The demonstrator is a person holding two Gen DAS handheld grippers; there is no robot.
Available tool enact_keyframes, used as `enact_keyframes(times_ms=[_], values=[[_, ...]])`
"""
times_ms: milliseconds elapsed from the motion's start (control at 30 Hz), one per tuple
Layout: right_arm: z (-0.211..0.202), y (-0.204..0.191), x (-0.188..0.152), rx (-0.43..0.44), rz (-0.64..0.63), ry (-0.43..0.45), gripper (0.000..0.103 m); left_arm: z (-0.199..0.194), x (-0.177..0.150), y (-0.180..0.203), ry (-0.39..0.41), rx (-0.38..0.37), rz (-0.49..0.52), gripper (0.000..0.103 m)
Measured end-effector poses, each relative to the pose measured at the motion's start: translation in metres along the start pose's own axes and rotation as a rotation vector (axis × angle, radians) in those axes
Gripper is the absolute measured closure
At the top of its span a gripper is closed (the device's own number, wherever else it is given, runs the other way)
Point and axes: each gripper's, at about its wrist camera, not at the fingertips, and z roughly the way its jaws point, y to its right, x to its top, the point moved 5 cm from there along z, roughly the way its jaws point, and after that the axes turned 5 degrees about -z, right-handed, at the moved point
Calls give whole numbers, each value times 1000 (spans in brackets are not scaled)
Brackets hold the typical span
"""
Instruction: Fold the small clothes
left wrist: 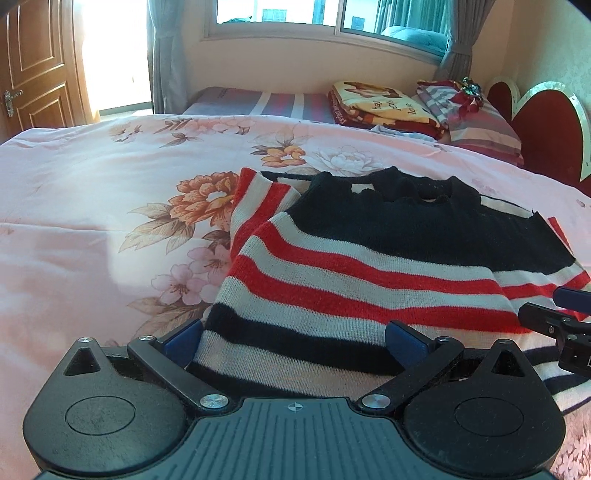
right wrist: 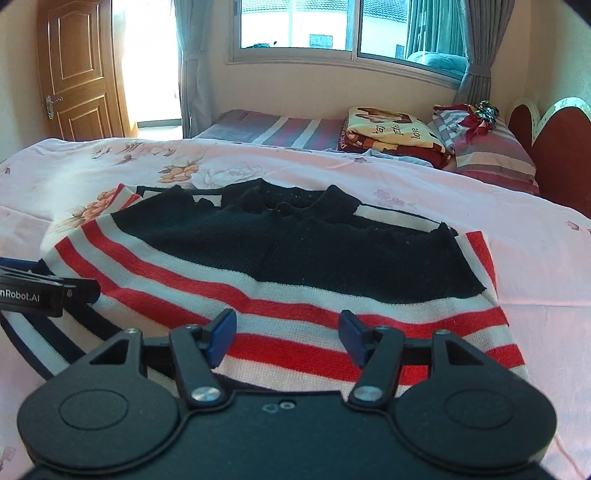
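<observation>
I am working at a bed covered with a pink floral sheet (left wrist: pixel 92 206), holding a gripper in each hand over a small knitted sweater (left wrist: pixel 369 258). The sweater is lying flat, black across the chest and collar, with red, white and black stripes running toward its hem, which is the edge nearest me. A striped sleeve is showing folded in along the sweater's left side.

My left gripper (left wrist: pixel 291 343) is sitting low at the hem's left part, its blue-padded fingers spread wide with the black-and-white hem fabric lying between them; I am not pinching it. My right gripper (right wrist: pixel 288 338) is hovering over the red and white stripes further right, its fingers also spread apart and holding nothing.

I am judging that I am lining up to take hold of the bottom edge, so the step in hand is the lengthwise fold. Next I would need to close both pairs of fingers on the hem at matching points, then lift and carry it evenly toward the collar.

Folded blankets (right wrist: pixel 395 136) and a striped pillow (right wrist: pixel 491 155) are resting at the far side, under a window (right wrist: pixel 332 26).
</observation>
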Motion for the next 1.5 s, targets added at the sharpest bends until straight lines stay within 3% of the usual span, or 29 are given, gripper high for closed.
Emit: enact_keyframes(times_ms=[267, 400, 867, 1067, 1167, 1367, 1500], values=[[-14, -15, -17, 17, -3, -8, 43, -18, -22, -6, 4, -9, -6, 0], [-1, -19, -32, -4, -26, -84, 42, -11, -33, -10, -33, 12, 3, 0], [-18, -12, -30, 29, 29, -42, 41, -42, -43, -25, -10, -48, -145, 0], [-18, -7, -34, 31, 40, -45, 41, -37, -64, -36, -98, -102, -304, 0], [-18, -7, -35, 32, 38, -43, 41, -29, -65, -38, -68, -116, -342, 0], [-14, -7, -36, 35, 27, -48, 41, -7, -53, -50, 14, -227, -576, 0], [-11, -5, -36, 38, 32, -40, 41, 9, -44, -46, 68, -268, -648, 0]])
